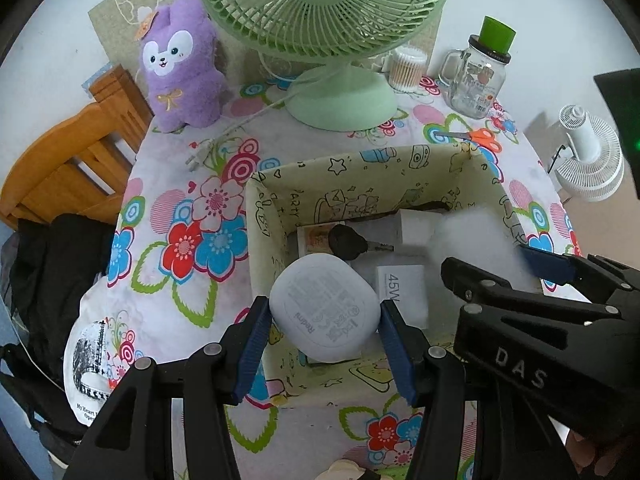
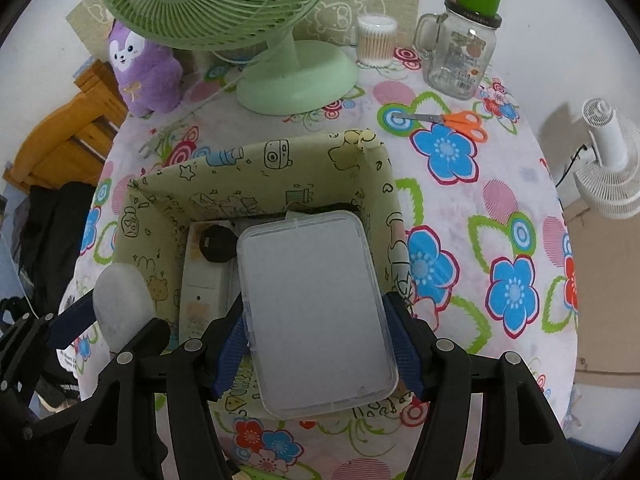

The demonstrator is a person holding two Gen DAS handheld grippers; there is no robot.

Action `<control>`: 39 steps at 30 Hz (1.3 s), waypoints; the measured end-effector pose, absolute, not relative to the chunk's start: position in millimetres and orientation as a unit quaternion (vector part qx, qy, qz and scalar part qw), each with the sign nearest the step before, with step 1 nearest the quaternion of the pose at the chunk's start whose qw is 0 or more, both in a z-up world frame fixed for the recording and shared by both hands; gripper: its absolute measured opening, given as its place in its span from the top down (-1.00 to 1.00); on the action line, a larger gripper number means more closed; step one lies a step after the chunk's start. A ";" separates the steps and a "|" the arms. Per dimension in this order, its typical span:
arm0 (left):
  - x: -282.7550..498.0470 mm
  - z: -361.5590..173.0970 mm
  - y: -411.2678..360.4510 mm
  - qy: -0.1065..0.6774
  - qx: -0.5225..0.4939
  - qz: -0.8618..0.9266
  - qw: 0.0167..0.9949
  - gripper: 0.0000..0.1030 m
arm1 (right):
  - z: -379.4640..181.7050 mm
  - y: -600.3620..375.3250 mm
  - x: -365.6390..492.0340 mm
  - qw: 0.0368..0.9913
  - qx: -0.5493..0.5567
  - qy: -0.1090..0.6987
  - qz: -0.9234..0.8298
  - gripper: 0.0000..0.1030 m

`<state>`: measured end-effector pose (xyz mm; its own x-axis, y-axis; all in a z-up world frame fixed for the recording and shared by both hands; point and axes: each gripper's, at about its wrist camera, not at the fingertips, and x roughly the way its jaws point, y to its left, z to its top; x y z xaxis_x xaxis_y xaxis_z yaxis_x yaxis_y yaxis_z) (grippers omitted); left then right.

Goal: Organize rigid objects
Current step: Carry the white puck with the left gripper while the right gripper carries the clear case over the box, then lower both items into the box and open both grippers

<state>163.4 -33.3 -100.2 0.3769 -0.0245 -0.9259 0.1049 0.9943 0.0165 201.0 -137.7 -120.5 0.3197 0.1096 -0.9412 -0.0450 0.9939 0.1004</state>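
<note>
A pale green patterned storage box (image 1: 276,200) (image 2: 256,184) stands open on the flowered tablecloth. Inside lie a black car key (image 1: 347,242) (image 2: 215,245), a white 45W carton (image 1: 401,285) and another white carton (image 1: 416,227). My left gripper (image 1: 325,322) (image 2: 116,320) is shut on a white rounded earbud case (image 1: 324,308) (image 2: 120,300), held over the box's near left part. My right gripper (image 2: 316,344) (image 1: 500,264) holds a clear plastic lidded container (image 2: 312,304) between its blue pads, over the box's right half; the pads touch its sides.
Behind the box stand a green table fan (image 1: 340,96), a purple plush toy (image 1: 180,68), a cotton swab tub (image 2: 376,40) and a glass mug jar with green lid (image 2: 460,44). Orange scissors (image 2: 460,120) lie at the right. A wooden chair (image 1: 72,160) and white floor fan (image 2: 608,168) flank the table.
</note>
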 end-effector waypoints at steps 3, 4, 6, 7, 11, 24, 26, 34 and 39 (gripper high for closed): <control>163.6 -100.3 -31.8 0.558 0.034 -0.039 0.828 -0.10 | -119.7 -138.0 200.2 0.810 0.029 0.583 0.050 -0.40; 163.6 -99.7 -31.3 0.557 0.034 -0.038 0.829 -0.10 | -118.8 -138.2 199.6 0.811 0.031 0.583 0.050 -0.41; 163.8 -98.8 -30.9 0.556 0.033 -0.038 0.830 -0.10 | -116.0 -138.5 198.0 0.812 0.035 0.580 0.050 -0.45; 163.8 -98.3 -31.0 0.555 0.032 -0.039 0.830 -0.10 | -113.9 -138.5 196.6 0.814 0.035 0.578 0.050 -0.45; 163.3 -93.9 -33.2 0.550 0.030 -0.045 0.833 -0.10 | -104.7 -137.1 193.7 0.818 0.024 0.573 0.048 -0.50; 178.2 -97.8 -49.6 0.548 0.032 -0.070 0.833 -0.10 | -94.2 -154.6 198.6 0.836 -0.002 0.549 0.022 -0.83; 182.9 -102.1 -51.6 0.551 0.033 -0.071 0.831 -0.10 | -97.4 -156.4 201.4 0.834 0.001 0.551 0.023 -0.83; 200.1 -117.0 -59.0 0.558 0.031 -0.077 0.826 -0.11 | -109.2 -162.9 215.1 0.829 0.008 0.559 0.022 -0.83; 207.6 -126.5 -62.2 0.560 0.033 -0.075 0.824 -0.30 | -117.1 -166.9 223.2 0.824 0.007 0.567 0.019 -0.83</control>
<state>207.6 -62.2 -126.5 0.3610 -0.0871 -0.9285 0.1605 0.9866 -0.0301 223.2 -166.9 -117.1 0.3571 0.0401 -0.9332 -0.0236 0.9991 0.0339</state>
